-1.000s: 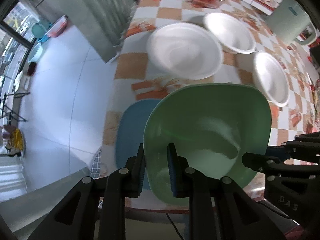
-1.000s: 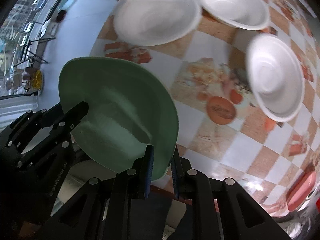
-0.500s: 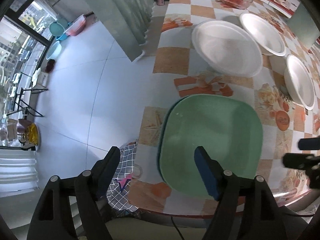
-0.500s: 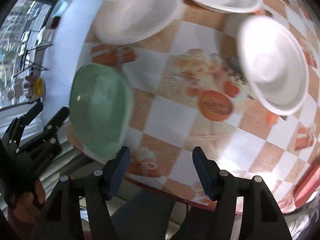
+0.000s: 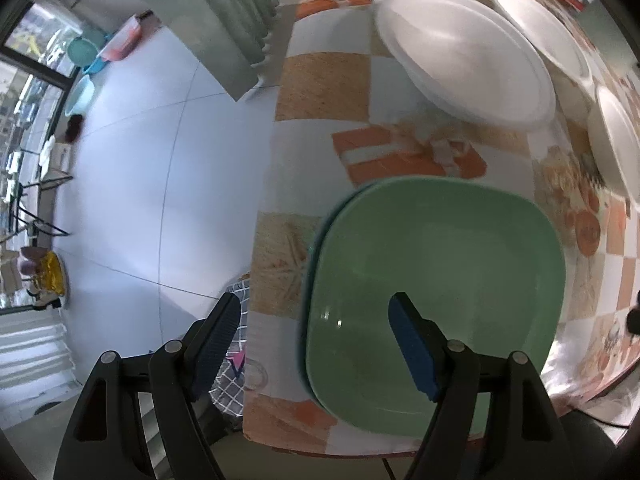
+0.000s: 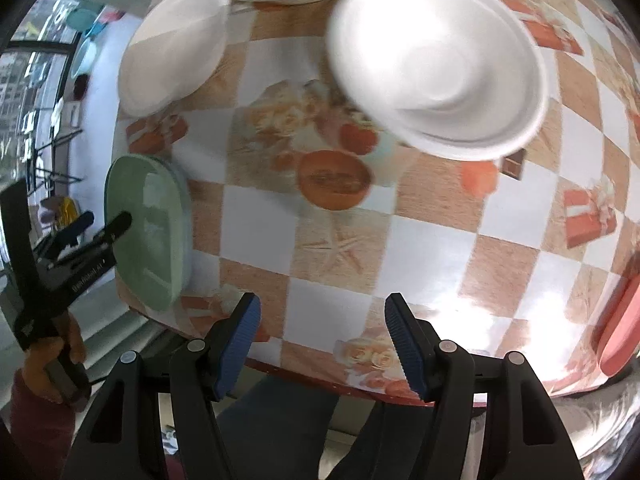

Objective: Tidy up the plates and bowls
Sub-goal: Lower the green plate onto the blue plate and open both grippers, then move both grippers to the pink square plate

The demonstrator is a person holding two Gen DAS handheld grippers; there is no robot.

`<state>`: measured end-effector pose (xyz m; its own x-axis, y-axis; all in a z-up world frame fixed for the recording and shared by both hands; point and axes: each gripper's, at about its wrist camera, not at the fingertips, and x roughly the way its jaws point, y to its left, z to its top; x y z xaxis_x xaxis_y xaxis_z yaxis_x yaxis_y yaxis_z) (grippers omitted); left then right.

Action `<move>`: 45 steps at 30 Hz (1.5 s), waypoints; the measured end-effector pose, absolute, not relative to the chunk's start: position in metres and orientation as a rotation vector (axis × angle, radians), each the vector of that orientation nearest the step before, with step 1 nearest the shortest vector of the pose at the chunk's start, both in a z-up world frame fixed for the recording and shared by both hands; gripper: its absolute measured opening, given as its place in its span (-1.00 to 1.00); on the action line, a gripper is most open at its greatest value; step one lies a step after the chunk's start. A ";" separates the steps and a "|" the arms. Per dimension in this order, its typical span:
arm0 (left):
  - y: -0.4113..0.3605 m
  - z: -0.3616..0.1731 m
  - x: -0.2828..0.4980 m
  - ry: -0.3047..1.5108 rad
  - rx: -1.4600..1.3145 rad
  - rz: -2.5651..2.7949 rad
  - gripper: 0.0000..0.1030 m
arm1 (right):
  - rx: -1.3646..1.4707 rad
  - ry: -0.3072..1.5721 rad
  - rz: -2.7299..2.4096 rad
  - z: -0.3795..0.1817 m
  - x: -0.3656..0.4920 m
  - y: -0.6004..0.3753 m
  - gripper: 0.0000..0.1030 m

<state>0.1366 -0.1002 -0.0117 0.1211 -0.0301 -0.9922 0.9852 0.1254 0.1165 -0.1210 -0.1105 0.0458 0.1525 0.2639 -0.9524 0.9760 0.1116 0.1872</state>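
A green square plate (image 5: 436,280) lies stacked on a blue plate (image 5: 310,252), whose edge shows at its left, near the table's front-left corner. It also shows in the right wrist view (image 6: 146,232). My left gripper (image 5: 316,344) is open and empty above the plate's near left edge. My right gripper (image 6: 322,344) is open and empty over the table's front edge. Three white bowls stand beyond: one (image 5: 464,60) far left, one (image 5: 540,36) behind it, one (image 6: 436,64) in front of my right gripper.
The checkered tablecloth (image 6: 340,248) covers the table. A red plate (image 6: 620,320) lies at the right edge. The tiled floor (image 5: 160,160) is left of the table, with basins (image 5: 82,50) far off. A checked cloth (image 5: 232,360) hangs below the table corner.
Both grippers let go of the green plate, which now lies on the blue plate. Both opened and drew back; the right gripper swung right toward a white bowl.
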 end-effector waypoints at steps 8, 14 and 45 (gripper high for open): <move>-0.098 0.033 0.095 1.087 1.113 -1.187 0.54 | 1.452 1.184 -1.086 0.077 -0.216 -0.103 0.28; -0.106 0.054 0.001 1.075 1.208 -1.457 0.54 | 1.631 1.008 -1.293 0.084 -0.309 -0.069 0.28; -0.130 0.010 -0.467 0.966 1.581 -1.715 0.54 | 1.756 0.934 -1.493 0.025 -0.596 -0.009 0.28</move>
<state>-0.4666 -0.1300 0.0101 -0.1039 0.0420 -0.9937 0.8282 -0.5496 -0.1098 -0.5958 -0.0091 0.0254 0.1007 0.1103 -0.9888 0.8410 -0.5405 0.0253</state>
